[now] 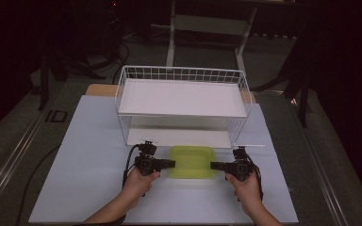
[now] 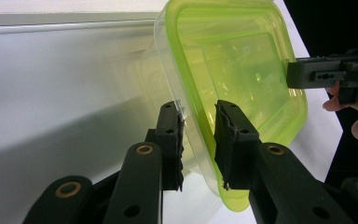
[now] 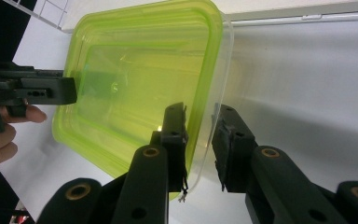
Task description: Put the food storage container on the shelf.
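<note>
Black against the white table (image 1: 89, 141), the left tool (image 1: 169, 164) stands at the left edge of a yellow-green lidded plastic container (image 1: 193, 162); in the left gripper view its jaws are spread astride the rim, not yet pinching. The container lies flat just in front of a white wire rack (image 1: 181, 101) with a shelf board. At its right edge, the right tool (image 1: 215, 165) likewise straddles the rim with jaws apart. I judge this the grasping step of a two-sided lift. Next, both tools would need to press together evenly, so the box rises level, perhaps towards the rack.
</note>
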Motion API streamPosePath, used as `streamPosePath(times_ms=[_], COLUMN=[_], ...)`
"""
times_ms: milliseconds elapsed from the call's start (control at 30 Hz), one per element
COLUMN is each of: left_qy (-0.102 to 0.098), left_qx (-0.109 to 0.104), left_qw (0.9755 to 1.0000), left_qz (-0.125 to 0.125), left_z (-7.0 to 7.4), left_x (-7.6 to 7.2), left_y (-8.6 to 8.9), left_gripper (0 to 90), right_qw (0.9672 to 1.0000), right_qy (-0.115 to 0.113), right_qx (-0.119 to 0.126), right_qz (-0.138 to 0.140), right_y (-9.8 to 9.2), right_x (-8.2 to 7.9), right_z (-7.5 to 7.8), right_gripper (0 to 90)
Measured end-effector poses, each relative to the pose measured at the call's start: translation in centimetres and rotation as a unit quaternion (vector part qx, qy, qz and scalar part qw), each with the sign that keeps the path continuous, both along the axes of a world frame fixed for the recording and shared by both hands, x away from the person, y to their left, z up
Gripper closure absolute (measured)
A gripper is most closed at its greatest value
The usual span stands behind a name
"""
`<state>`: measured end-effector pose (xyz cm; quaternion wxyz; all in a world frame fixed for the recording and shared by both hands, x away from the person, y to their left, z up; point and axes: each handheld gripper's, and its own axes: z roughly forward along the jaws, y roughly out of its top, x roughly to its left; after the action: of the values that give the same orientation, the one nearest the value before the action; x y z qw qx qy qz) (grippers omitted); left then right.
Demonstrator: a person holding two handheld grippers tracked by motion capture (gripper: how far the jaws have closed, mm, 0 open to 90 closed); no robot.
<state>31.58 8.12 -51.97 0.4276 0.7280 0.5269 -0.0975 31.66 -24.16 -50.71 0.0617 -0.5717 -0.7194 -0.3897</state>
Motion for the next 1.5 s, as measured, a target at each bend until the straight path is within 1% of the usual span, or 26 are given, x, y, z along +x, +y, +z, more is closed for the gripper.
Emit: streamPosePath(times_ms=[100, 133, 233, 300, 333, 367, 400, 500, 567, 633, 733, 800, 867, 933, 1067, 1167, 1200, 1333, 1367, 1400, 1467, 1500], left_qy=[-0.003, -0.001, -0.004, -0.003, -0.01, -0.013, -0.015, -0.022, -0.025, -0.035, -0.047, -0.059, -0.06, -0.068, -0.074, -0.076, -0.081, -0.073, -0.073, -0.073, -0.078, -0.078], left_qx=[0.004, 0.004, 0.008, 0.007, 0.013, 0.014, 0.013, 0.011, 0.011, 0.011, 0.003, 0.005, 0.004, 0.004, 0.005, -0.001, -0.002, -0.006, -0.008, -0.008, -0.005, -0.003], left_qw=[1.0, 1.0, 1.0, 0.9999, 0.9998, 0.9997, 0.9996, 0.9994, 0.9992, 0.9988, 0.9979, 0.9971, 0.9969, 0.996, 0.9952, 0.9947, 0.9944, 0.9949, 0.9946, 0.9945, 0.9939, 0.994], left_qz=[-0.005, -0.004, 0.002, 0.009, 0.012, 0.017, 0.022, 0.026, 0.027, 0.032, 0.045, 0.049, 0.051, 0.057, 0.063, 0.069, 0.068, 0.069, 0.073, 0.074, 0.078, 0.076], left_z=[0.1, 0.2, 0.4, 0.6, 0.8, 0.9, 1.0, 1.4, 1.8, 2.3, 3.3, 4.0, 4.1, 4.5, 4.2, 3.6, 3.4, 2.4, 2.2, 2.1, 1.9, 1.8], left_x=[-0.2, -0.4, -0.9, -1.1, -1.3, -1.4, -1.5, -1.6, -1.5, -1.3, -0.8, -0.4, -0.2, 0.4, 1.0, 1.3, 1.4, 1.9, 2.0, 2.2, 2.5, 2.6], left_y=[0.0, -0.1, -0.1, 0.0, 0.0, 0.1, 0.2, 0.5, 0.7, 1.0, 1.4, 1.7, 1.8, 2.2, 2.6, 2.8, 2.8, 2.8, 2.8, 2.7, 2.7, 2.7], left_gripper=[73.4, 73.9, 75.4, 78.0, 79.3, 80.1, 80.4, 80.7, 80.6, 80.7, 81.0, 81.0, 81.0, 81.1, 81.0, 80.9, 80.9, 80.9, 80.9, 80.9, 80.9, 80.9], right_qw=[1.0, 1.0, 0.9999, 0.9999, 0.9999, 0.9999, 0.9998, 0.9998, 0.9997, 0.9995, 0.9993, 0.9989, 0.9986, 0.9983, 0.9981, 0.9981, 0.9981, 0.998, 0.9981, 0.9982, 0.998, 0.9979], right_qy=[-0.003, -0.007, -0.011, -0.011, -0.012, -0.013, -0.016, -0.019, -0.023, -0.031, -0.036, -0.045, -0.051, -0.057, -0.06, -0.059, -0.059, -0.059, -0.057, -0.056, -0.057, -0.058], right_qx=[0.0, -0.003, -0.004, -0.005, -0.004, -0.006, -0.011, -0.009, -0.005, -0.003, 0.005, 0.008, 0.011, 0.012, 0.007, 0.005, 0.004, -0.002, -0.005, -0.002, -0.006, -0.006], right_qz=[0.001, 0.0, -0.001, -0.002, -0.001, 0.003, 0.006, 0.008, 0.008, 0.008, 0.004, 0.0, -0.004, -0.006, -0.009, -0.013, -0.016, -0.019, -0.021, -0.021, -0.026, -0.028], right_y=[0.1, 0.1, 0.2, 0.3, 0.3, 0.4, 0.6, 0.9, 1.1, 1.3, 1.7, 1.9, 2.3, 2.6, 3.3, 3.6, 3.7, 3.8, 3.9, 3.9, 4.0, 4.0], right_x=[-0.2, -0.3, -0.5, -0.7, -0.8, -0.9, -0.9, -1.0, -0.8, -0.5, 0.0, 0.5, 1.1, 1.6, 2.5, 3.0, 3.1, 3.5, 3.6, 3.8, 4.1, 4.2], right_z=[0.1, 0.1, 0.3, 0.4, 0.4, 0.5, 0.5, 0.7, 1.1, 1.6, 2.2, 2.8, 3.2, 3.5, 3.5, 3.1, 3.0, 2.3, 2.2, 2.0, 1.7, 1.6], right_gripper=[75.9, 76.3, 77.6, 78.8, 79.2, 79.2, 79.3, 79.2, 79.2, 79.3, 79.3, 79.3, 79.3, 79.2, 79.1, 79.0, 79.0, 79.0, 79.0, 79.0, 79.0, 78.9])
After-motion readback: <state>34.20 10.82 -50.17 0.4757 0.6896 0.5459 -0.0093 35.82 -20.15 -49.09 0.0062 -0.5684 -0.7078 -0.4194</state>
